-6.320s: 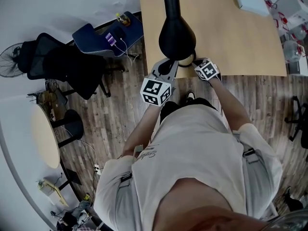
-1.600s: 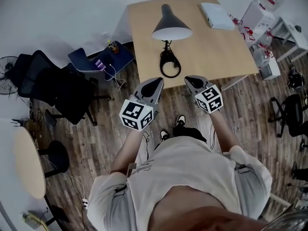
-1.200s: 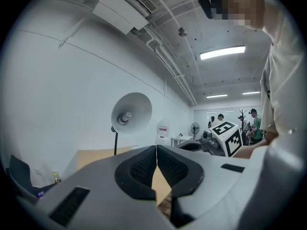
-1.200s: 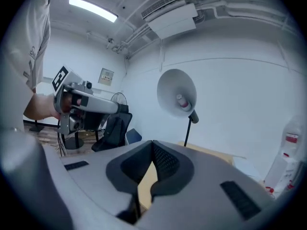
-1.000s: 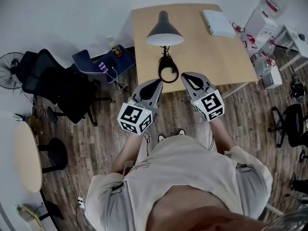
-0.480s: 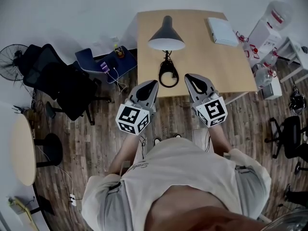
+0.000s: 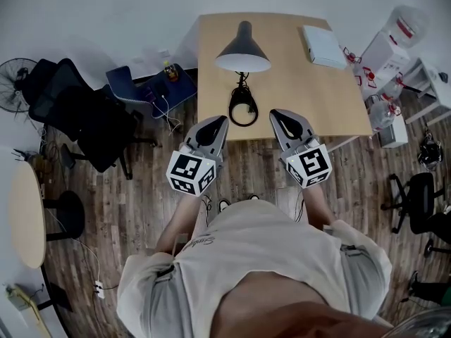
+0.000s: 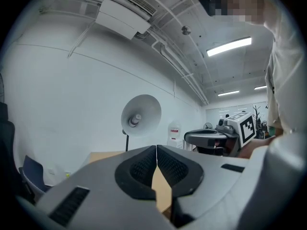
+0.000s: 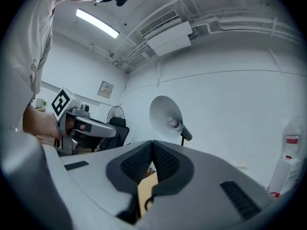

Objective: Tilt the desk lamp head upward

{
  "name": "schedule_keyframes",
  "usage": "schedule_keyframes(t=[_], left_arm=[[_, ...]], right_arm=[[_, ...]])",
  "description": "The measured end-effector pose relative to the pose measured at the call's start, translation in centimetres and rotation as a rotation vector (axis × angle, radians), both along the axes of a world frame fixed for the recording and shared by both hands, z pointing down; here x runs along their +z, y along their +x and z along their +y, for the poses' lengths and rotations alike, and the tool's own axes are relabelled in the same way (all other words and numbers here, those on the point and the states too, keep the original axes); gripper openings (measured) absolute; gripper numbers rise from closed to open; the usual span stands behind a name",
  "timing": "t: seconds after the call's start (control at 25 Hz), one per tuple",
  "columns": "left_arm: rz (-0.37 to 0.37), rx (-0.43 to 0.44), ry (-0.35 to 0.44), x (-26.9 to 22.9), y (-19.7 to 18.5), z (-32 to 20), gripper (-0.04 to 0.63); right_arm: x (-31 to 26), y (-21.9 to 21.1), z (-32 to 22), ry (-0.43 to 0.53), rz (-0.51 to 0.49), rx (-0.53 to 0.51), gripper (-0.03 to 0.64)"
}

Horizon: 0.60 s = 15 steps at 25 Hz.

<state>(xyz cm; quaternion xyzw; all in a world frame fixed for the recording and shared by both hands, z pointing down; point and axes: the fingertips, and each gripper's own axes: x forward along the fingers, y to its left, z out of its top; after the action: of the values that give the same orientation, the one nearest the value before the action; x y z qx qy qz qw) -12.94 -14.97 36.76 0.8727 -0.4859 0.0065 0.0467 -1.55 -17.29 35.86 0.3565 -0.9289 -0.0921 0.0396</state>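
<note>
A desk lamp stands on the wooden desk (image 7: 331, 94); its dark cone head (image 7: 242, 48) faces the near edge, its white inside showing as the lamp head (image 8: 140, 115) and the lamp head (image 9: 165, 114). The ring-shaped base (image 7: 243, 111) lies near the desk's front edge. My left gripper (image 7: 220, 122) and right gripper (image 7: 276, 115) hover side by side just short of that edge, apart from the lamp. Both are shut with nothing between the jaws. The right gripper (image 8: 211, 137) appears in the left gripper view, and the left gripper (image 9: 86, 125) in the right gripper view.
A white box (image 7: 325, 46) lies at the desk's far right. A blue seat (image 7: 151, 88) with small items and black office chairs (image 7: 70, 111) stand left of the desk. White crates and bottles (image 7: 391, 44) crowd the right. A round table (image 7: 25, 213) is at far left.
The person has stepped back from the desk since the oldest frame, when both grippers were at the lamp. Over the last second both shut grippers barely shift.
</note>
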Motion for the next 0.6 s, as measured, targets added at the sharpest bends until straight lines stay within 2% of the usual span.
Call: schedule_keyframes(t=[0.6], left_arm=[[0.010, 0.010, -0.029, 1.3, -0.2, -0.1, 0.015]], right_arm=[[1.7, 0.9, 0.1, -0.046, -0.009, 0.042, -0.005]])
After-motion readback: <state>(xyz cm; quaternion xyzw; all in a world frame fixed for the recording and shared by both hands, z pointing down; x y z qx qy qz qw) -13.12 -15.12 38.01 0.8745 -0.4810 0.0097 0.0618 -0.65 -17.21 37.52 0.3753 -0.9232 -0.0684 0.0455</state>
